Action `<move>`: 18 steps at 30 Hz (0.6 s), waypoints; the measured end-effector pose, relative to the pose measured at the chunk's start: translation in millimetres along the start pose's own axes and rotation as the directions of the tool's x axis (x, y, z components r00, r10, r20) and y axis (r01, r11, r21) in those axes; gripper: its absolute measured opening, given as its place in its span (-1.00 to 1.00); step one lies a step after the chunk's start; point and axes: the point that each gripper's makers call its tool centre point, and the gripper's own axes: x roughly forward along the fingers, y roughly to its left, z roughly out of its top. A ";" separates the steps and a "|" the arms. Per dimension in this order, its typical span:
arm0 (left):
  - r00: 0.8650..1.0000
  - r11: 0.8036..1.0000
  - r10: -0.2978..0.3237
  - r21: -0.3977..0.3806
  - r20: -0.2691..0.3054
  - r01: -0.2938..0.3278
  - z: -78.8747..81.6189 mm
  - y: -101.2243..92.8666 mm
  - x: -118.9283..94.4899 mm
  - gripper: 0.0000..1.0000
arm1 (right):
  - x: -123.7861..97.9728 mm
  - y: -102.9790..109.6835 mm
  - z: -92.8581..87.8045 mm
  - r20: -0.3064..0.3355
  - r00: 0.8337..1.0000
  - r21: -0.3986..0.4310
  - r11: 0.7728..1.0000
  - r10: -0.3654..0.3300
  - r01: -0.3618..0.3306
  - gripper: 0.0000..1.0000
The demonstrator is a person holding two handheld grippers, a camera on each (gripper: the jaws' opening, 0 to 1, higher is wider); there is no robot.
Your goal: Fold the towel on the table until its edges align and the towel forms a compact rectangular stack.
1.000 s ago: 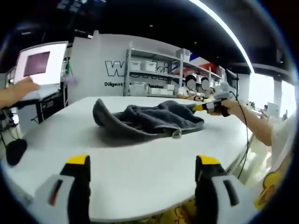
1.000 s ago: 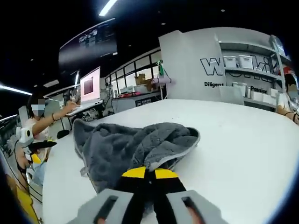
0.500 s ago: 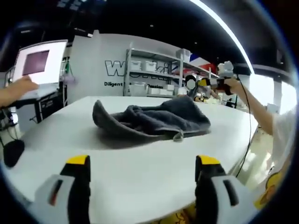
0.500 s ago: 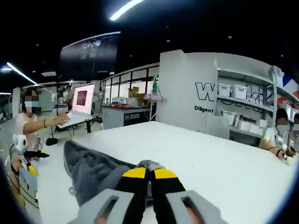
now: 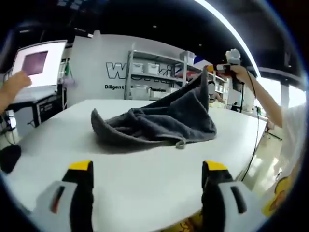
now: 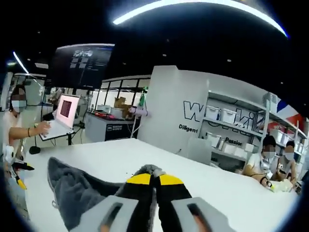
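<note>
A dark grey towel (image 5: 157, 123) lies crumpled on the white table (image 5: 130, 174), with one corner pulled up into a peak at the right. My right gripper (image 5: 212, 67) holds that raised corner high above the table, held by a person's hand. In the right gripper view the right gripper (image 6: 154, 180) is shut on the towel (image 6: 72, 191), whose cloth hangs down to the left and bunches at the yellow fingertips. My left gripper (image 5: 147, 166) stands open near the table's front edge, short of the towel, with nothing between its jaws.
A person's hand (image 5: 12, 84) reaches toward a lit laptop (image 5: 36, 63) at the far left. Shelves with white bins (image 5: 154, 72) stand behind the table. Other people sit at the back right (image 6: 275, 159). A cable (image 5: 255, 130) hangs from the right gripper.
The right gripper has risen steadily with the towel's corner, lifting it from table level into a tall peak. The left gripper stays open and still.
</note>
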 end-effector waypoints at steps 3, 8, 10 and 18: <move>1.000 1.000 -0.002 0.001 -0.001 0.002 -0.5 -0.7 -0.6 0.95 | 3.9 -22.5 -3.2 -0.013 0.999 0.008 0.999 -0.045 0.045 -0.95; 1.000 1.000 0.003 -0.001 -0.004 -0.003 -1.8 0.0 -2.0 0.95 | 13.6 -55.6 -21.0 -0.065 0.988 -0.010 0.991 -0.137 0.137 -0.95; 1.000 1.000 0.004 0.000 -0.005 -0.004 -2.2 -0.3 -2.7 0.95 | 18.4 -69.9 -32.9 -0.109 0.978 -0.043 0.983 -0.180 0.176 -0.95; 1.000 1.000 0.002 0.003 -0.016 -0.002 -5.6 -3.1 -2.9 0.95 | 46.2 -89.9 -90.8 -0.261 0.939 -0.093 0.974 -0.225 0.208 -0.95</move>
